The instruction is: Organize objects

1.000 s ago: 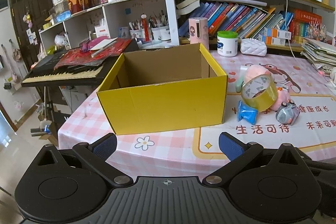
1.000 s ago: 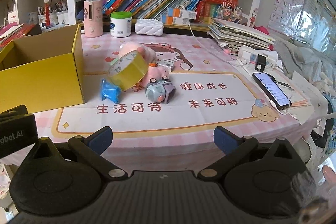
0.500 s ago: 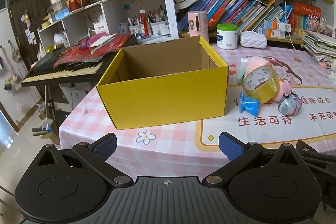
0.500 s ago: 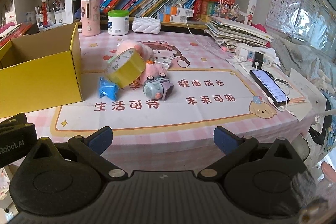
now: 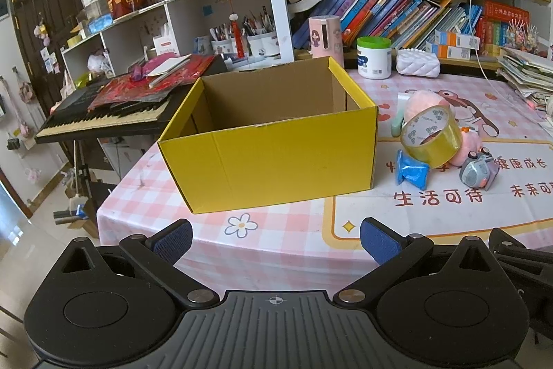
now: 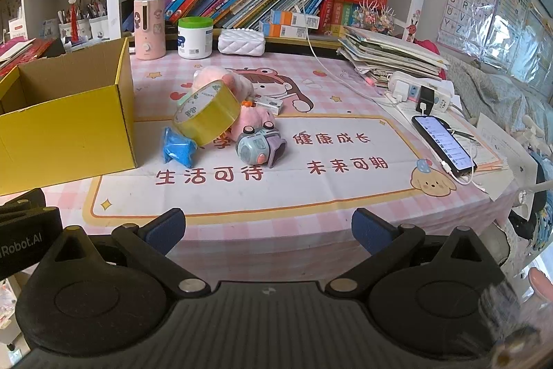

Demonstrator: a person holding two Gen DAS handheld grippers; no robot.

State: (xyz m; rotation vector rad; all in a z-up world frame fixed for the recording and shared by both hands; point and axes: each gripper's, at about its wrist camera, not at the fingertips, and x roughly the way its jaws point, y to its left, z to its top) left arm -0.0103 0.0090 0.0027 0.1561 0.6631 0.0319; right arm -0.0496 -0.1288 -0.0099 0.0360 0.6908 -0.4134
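An open yellow cardboard box stands on the pink checked table, its inside bare as far as I see. To its right lies a small heap: a yellow tape roll tilted on a pink plush toy, a blue crumpled packet and a grey toy camera. My left gripper is open, short of the table's front edge before the box. My right gripper is open too, near the front edge, well short of the heap.
At the back stand a pink dispenser, a green-lidded white jar and a white quilted case under bookshelves. A phone, a power strip and stacked papers lie right. A keyboard sits left of the table.
Both grippers have drawn back slightly and risen, so the box and the heap sit a little farther off. Nothing on the table has moved.
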